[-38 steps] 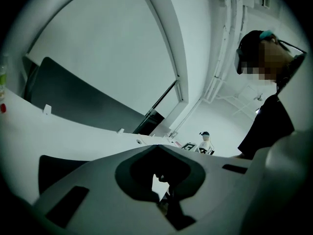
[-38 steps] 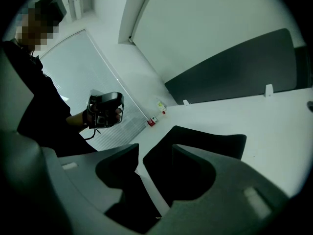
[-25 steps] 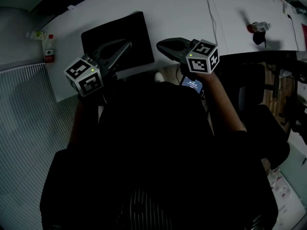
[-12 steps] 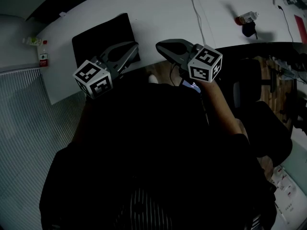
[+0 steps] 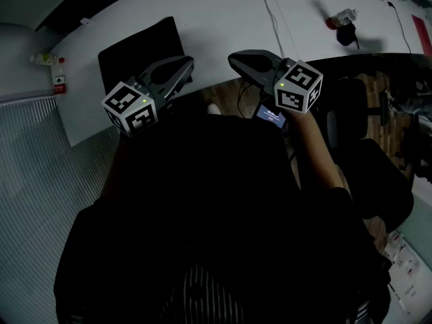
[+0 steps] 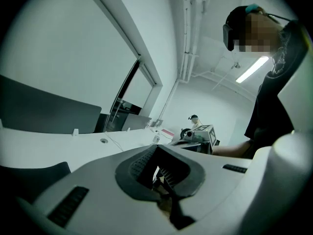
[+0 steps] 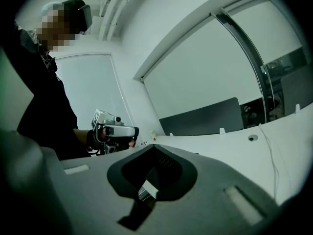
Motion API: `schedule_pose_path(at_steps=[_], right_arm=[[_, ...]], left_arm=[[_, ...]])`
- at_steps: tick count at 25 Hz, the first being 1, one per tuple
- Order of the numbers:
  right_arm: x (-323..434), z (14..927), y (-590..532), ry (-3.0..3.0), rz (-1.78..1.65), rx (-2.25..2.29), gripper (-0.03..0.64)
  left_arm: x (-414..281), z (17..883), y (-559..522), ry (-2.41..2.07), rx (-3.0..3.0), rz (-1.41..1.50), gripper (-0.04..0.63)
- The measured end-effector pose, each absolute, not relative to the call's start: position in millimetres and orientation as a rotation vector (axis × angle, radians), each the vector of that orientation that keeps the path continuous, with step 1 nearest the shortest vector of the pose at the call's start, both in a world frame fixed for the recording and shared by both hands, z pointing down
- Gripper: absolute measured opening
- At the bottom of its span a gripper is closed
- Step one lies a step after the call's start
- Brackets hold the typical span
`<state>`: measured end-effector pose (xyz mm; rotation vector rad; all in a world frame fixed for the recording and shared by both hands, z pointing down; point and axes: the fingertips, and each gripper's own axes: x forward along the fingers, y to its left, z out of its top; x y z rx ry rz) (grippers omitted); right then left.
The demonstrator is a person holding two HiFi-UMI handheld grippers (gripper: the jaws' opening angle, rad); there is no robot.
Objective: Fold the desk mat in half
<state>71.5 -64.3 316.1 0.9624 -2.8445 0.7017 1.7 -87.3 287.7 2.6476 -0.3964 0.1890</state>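
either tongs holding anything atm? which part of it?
Nothing is held: left tongs and right tongs are both shut with nothing between their jaws; the desk mat lies on the desk, ungripped.

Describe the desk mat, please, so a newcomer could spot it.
Find the long white desk. On its left part, near the front edge, lies the desk mat: the only large flat black rectangle, unlike the thin cable farther right.

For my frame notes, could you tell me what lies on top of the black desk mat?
The visible surface of the desk mat is bare. The left gripper covers its near corner, so that part cannot be checked.
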Motion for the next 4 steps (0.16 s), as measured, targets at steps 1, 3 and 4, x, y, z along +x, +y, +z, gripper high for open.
schedule_pose_path(at_steps=[1, 3, 4], right_arm=[[72.2, 315.9, -64.6, -2.844, 0.701, 0.965, 0.003], [74.5, 314.0, -64.1, -2.846, 0.7, 0.967, 0.003], [75.6, 312.7, -63.6, -2.847, 0.7, 0.968, 0.003]], left_arm=[[1.2, 287.5, -88.0, -0.396, 2.648, 0.19, 0.006], [1.3, 286.2, -87.6, -0.392, 2.654, 0.195, 0.006], [1.4, 285.4, -87.1, -0.39, 2.658, 0.199, 0.006]])
